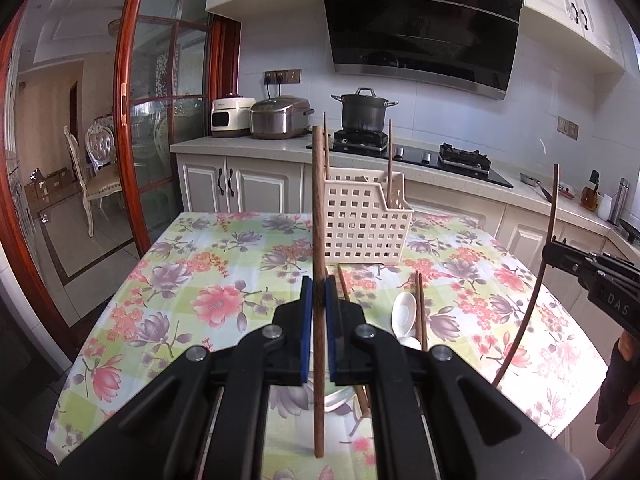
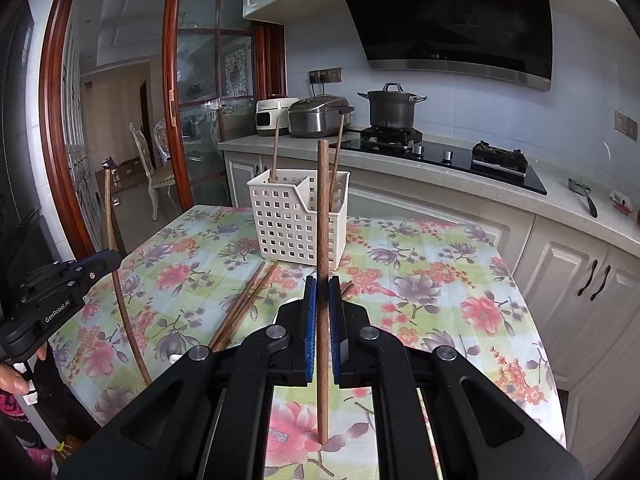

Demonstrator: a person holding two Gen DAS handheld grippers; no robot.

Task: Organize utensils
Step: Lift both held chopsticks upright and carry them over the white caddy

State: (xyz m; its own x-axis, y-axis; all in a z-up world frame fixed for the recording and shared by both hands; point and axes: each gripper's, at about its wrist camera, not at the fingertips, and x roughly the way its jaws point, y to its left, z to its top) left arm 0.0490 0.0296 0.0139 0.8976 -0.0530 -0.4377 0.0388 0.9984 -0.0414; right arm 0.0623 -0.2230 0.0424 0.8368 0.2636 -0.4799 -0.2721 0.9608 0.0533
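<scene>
left tongs [image 1: 319, 300] clamped on an upright chopstick [image 1: 318, 216], right tongs [image 2: 322, 300] clamped on another upright chopstick [image 2: 322, 208]; both sticks stand above the floral worktop [image 1: 192, 280], near the white slotted basket [image 1: 360, 220] holding two more.

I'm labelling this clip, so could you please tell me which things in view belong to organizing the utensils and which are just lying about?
Part of the job:
- left gripper, shut on a chopstick
- right gripper, shut on another chopstick
- white basket
- loose chopsticks
- white spoon

Just lying about:
- pot
- rice cooker
</scene>
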